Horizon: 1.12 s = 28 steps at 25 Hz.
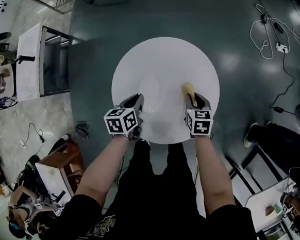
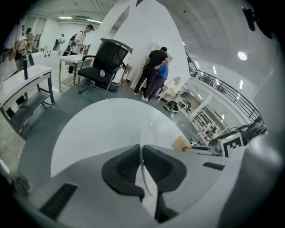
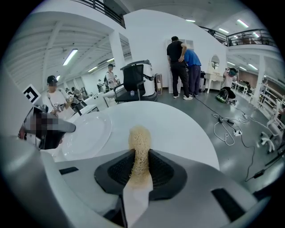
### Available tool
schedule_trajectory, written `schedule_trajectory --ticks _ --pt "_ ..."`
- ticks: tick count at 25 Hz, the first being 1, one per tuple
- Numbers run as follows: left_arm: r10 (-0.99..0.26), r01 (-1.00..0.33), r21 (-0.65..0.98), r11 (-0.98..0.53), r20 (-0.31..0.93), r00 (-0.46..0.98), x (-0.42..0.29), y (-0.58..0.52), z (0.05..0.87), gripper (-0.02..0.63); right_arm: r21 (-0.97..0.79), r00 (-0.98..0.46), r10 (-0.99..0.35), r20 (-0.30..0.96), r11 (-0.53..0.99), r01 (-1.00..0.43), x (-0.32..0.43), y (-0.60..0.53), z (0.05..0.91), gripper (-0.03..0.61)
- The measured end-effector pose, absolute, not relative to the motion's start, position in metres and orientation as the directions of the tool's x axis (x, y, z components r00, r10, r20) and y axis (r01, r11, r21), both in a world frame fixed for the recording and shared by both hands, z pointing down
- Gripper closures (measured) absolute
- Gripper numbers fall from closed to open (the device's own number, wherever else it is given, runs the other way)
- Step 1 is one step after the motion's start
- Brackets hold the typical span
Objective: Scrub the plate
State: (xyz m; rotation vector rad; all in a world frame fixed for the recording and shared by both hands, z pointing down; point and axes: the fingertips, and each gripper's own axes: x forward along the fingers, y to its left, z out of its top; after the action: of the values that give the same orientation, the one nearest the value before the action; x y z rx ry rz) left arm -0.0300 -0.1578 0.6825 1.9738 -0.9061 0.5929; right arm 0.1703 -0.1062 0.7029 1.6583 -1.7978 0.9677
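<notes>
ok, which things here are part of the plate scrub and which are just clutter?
In the job: plate, rim gripped by left gripper; fibrous scrubber in right gripper; round white table.
Lying about: black office chair; floor cables.

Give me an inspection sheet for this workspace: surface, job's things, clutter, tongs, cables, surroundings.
Surface: round white table, bare apart from the plate.
Job's things: pale plate lying flat on the table; beige scrubber to the right of the plate.
Clutter: nothing seen on the table.
Tongs: left tongs shut on the plate's near rim; right tongs shut on the scrubber, which sticks out past the tips.
Cables: cables loose on the floor right of the table; none on the table.
Surroundings: office chair, desks, people standing farther off.
</notes>
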Motion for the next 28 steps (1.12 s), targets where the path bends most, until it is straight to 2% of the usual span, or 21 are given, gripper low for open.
schedule_trajectory --ticks 21,28 --pt "-0.406 -0.842 0.279 -0.461 0.778 0.48 -0.046 -0.166 0.709 0.549 -0.149 -0.109 -0.633 0.766 -0.01 -0.989 0.169 -0.108 0.703 0.48" --pt "-0.437 -0.852 0.207 -0.48 0.785 0.438 -0.052 -0.167 0.711 0.53 -0.152 -0.123 -0.642 0.756 0.009 -0.988 0.169 -0.107 0.698 0.442"
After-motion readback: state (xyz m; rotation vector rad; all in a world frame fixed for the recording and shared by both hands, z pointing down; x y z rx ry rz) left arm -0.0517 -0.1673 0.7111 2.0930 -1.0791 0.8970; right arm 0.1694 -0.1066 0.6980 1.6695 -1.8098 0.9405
